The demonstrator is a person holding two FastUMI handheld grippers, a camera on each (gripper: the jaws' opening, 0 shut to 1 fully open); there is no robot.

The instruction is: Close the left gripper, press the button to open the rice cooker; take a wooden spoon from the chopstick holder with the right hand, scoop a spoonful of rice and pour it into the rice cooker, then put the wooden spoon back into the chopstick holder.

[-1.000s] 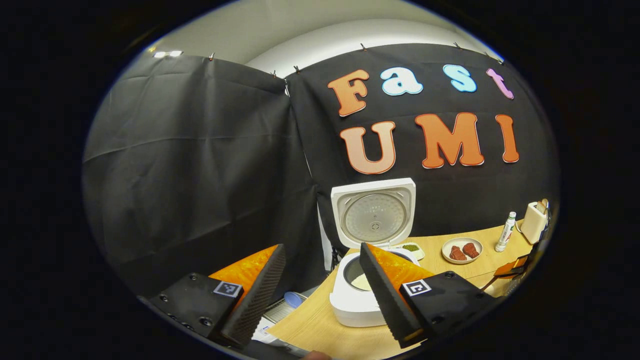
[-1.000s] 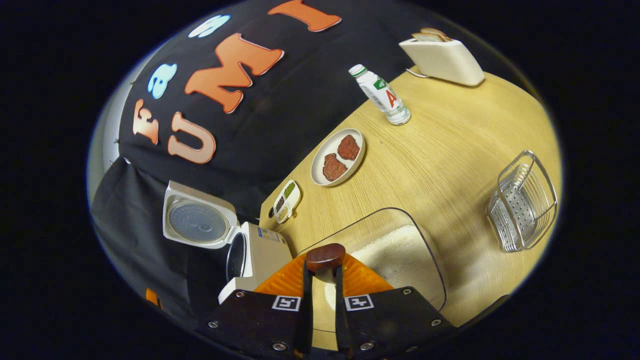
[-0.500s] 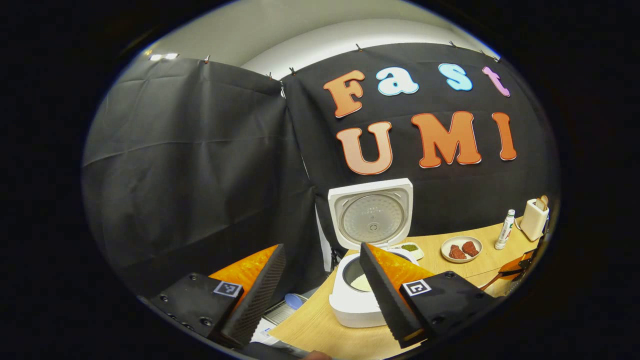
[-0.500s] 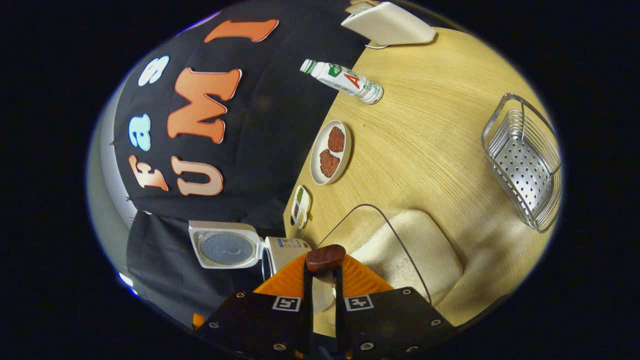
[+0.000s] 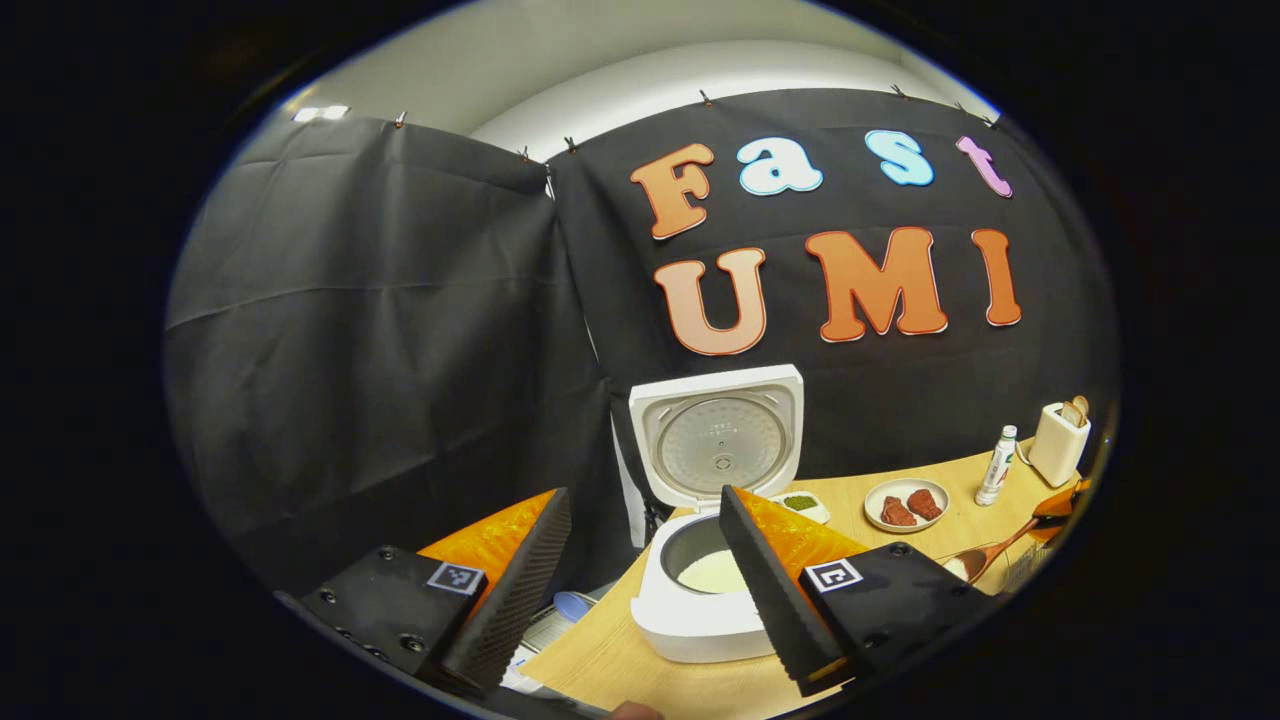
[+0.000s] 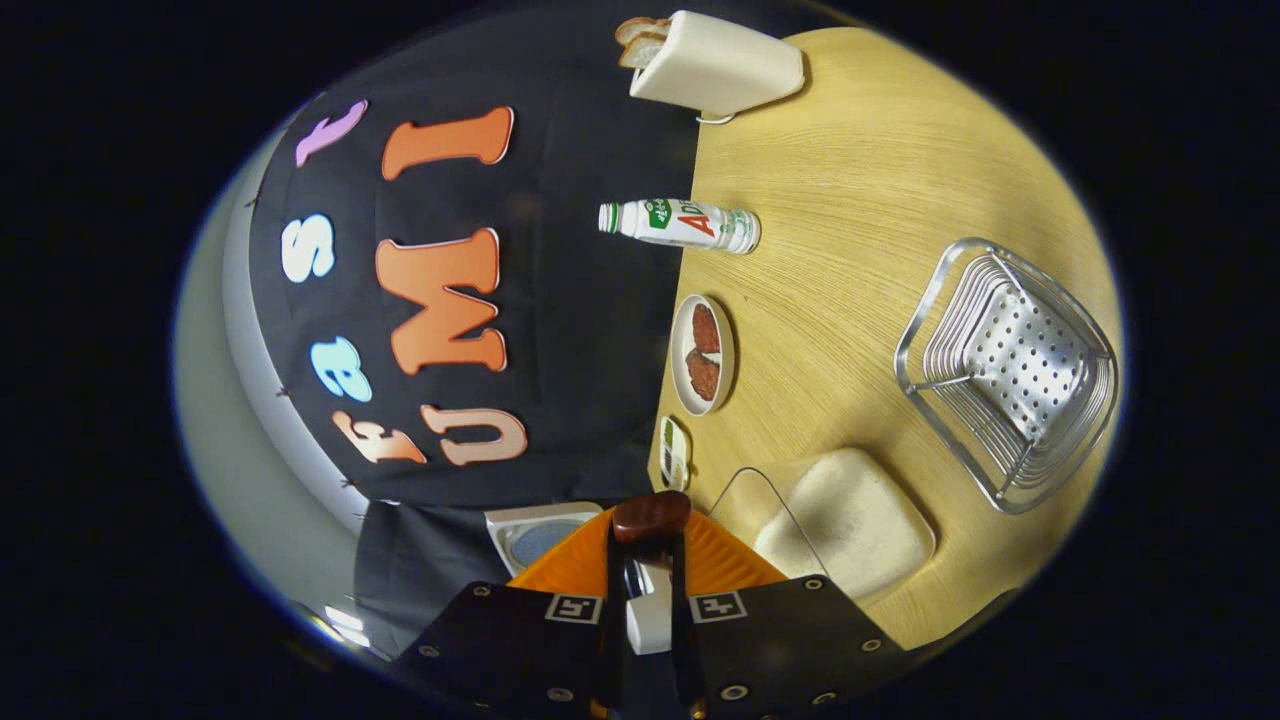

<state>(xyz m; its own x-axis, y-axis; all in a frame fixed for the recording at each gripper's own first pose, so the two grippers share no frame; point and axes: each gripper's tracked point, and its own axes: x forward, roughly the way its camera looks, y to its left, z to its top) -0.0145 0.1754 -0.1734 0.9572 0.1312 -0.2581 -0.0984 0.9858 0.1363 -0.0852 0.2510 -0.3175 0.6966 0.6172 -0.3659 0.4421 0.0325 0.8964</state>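
Rolled further over since 0.5 s ago, the right claw (image 6: 648,570) clamps the wooden spoon (image 6: 650,517), beside the rice container (image 6: 845,520) and wire basket (image 6: 1010,370). Left claw (image 5: 640,590) hangs wide open before the open rice cooker (image 5: 705,590) on the tabletop (image 5: 620,660).

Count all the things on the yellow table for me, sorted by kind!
Cooking machines: 2, rice cooker, toaster
Dishes of food: 2, meat plate, small tray
Bottles: 1, bottle
Rice tubs: 1, clear tub
Wire baskets: 1, basket
Total: 7
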